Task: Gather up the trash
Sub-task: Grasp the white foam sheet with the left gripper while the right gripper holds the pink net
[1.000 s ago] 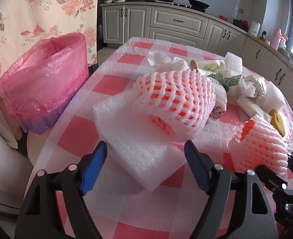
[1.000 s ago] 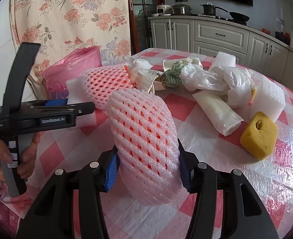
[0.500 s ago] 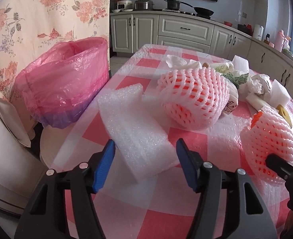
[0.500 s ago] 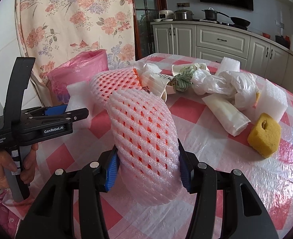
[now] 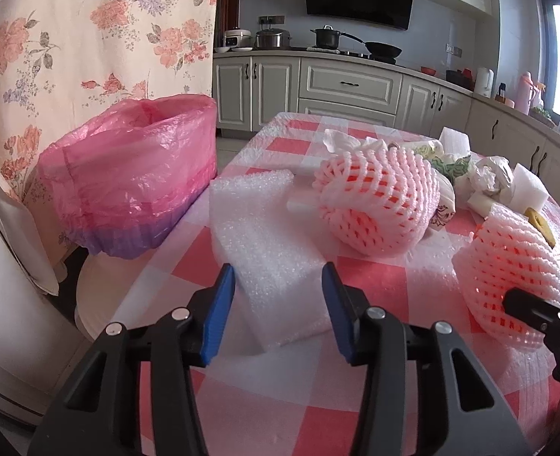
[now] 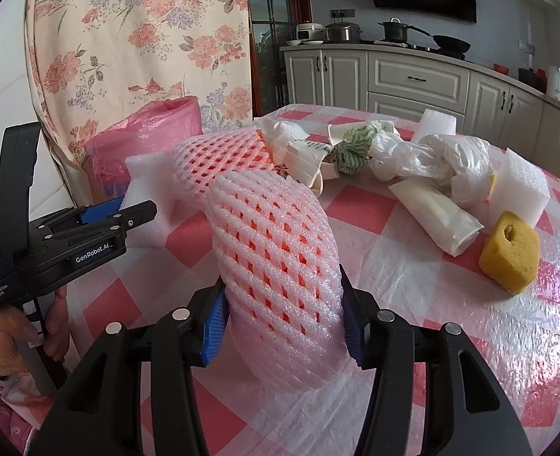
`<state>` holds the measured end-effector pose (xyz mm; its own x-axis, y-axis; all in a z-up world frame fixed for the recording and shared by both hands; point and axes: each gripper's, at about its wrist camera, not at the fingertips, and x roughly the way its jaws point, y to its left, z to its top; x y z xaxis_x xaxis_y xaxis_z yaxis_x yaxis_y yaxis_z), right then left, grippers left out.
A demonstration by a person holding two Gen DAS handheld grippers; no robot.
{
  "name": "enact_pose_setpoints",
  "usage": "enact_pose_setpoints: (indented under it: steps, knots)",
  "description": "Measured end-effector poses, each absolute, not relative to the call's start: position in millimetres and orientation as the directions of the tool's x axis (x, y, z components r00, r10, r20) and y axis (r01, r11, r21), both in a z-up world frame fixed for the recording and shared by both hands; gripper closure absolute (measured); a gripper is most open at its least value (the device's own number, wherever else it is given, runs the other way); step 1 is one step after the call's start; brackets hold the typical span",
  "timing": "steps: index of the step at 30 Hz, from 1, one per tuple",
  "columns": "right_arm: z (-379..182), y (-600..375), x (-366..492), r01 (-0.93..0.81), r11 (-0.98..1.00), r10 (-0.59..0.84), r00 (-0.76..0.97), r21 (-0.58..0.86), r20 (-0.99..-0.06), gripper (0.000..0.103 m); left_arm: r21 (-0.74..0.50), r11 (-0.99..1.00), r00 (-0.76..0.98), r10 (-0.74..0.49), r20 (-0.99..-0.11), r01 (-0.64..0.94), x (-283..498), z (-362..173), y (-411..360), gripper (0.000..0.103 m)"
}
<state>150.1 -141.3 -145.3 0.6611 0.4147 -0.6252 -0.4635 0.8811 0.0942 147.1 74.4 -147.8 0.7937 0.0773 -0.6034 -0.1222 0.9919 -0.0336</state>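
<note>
Closing on the white foam slab (image 5: 264,243), the left gripper (image 5: 278,300) has its blue pads either side of the slab's near end, a gap showing on both sides, not pressing yet. Slab lies flat on the checked table (image 5: 356,410) near its left edge, just beside the pink-lined bin (image 5: 135,174) that stands off that edge. Right gripper (image 6: 281,317) is clamped on a pink foam net sleeve (image 6: 276,266), pads squeezing both sides, sleeve upright and bulging above the jaws. A second net sleeve (image 5: 378,205) rests mid-table behind the slab. Toward the far edge: crumpled white plastic bag (image 6: 443,163), paper cup (image 6: 306,159), flat white packet (image 6: 435,216). Toward the right edge: yellow sponge (image 6: 510,254), white foam block (image 6: 519,186) just behind it. A hand (image 6: 10,338) grips the left tool's handle at lower left.
</note>
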Motion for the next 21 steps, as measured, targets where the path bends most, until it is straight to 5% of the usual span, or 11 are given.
enact_pose_setpoints:
  steps: [21]
  knots:
    - [-78,-52,174,-0.606,0.792,0.552,0.66,0.072,-0.509,0.053,-0.02,0.982,0.891,0.163,-0.423,-0.189,110,-78,132,0.064]
